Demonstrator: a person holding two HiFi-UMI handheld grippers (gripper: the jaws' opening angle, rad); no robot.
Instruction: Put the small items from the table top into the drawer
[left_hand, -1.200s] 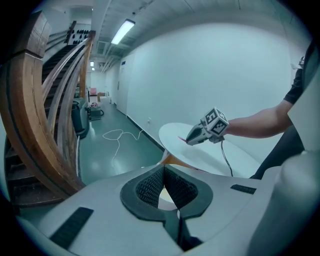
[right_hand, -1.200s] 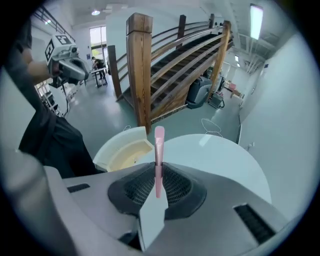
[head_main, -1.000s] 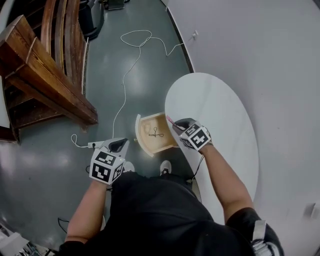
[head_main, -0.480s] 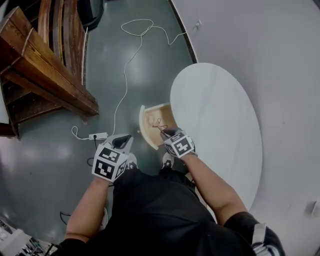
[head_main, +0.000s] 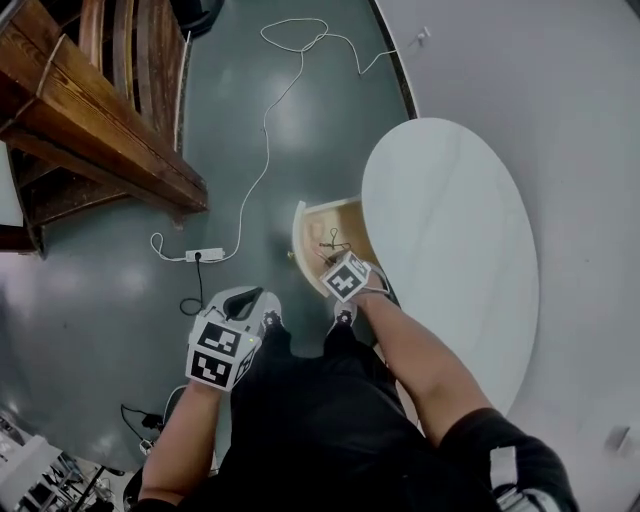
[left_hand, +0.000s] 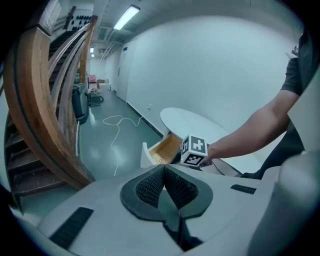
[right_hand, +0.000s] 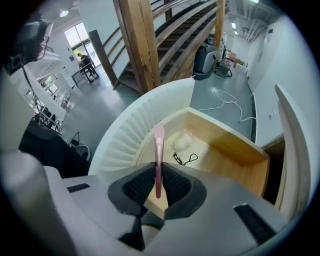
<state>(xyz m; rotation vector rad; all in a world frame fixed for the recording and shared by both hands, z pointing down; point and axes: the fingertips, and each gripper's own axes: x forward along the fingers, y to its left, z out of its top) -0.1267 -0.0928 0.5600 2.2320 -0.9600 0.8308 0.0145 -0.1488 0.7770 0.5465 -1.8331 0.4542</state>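
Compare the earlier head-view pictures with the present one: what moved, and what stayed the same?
The right gripper swung off the table and down over the open drawer, pink brush clamped throughout. The left gripper, shut and empty, drifted slightly. The drawer stayed open, eyelash curler inside; nothing was grasped or released.

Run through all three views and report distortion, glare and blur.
Head view: the fisheye bows the edge of the white table, and there is a soft sheen on the grey floor. Left gripper view: the wooden stair rails bend into arcs, the ceiling lamp blows out, and the corners go black. Right gripper view: the pink brush and drawer are sharp with no motion blur; its corners are dark too.
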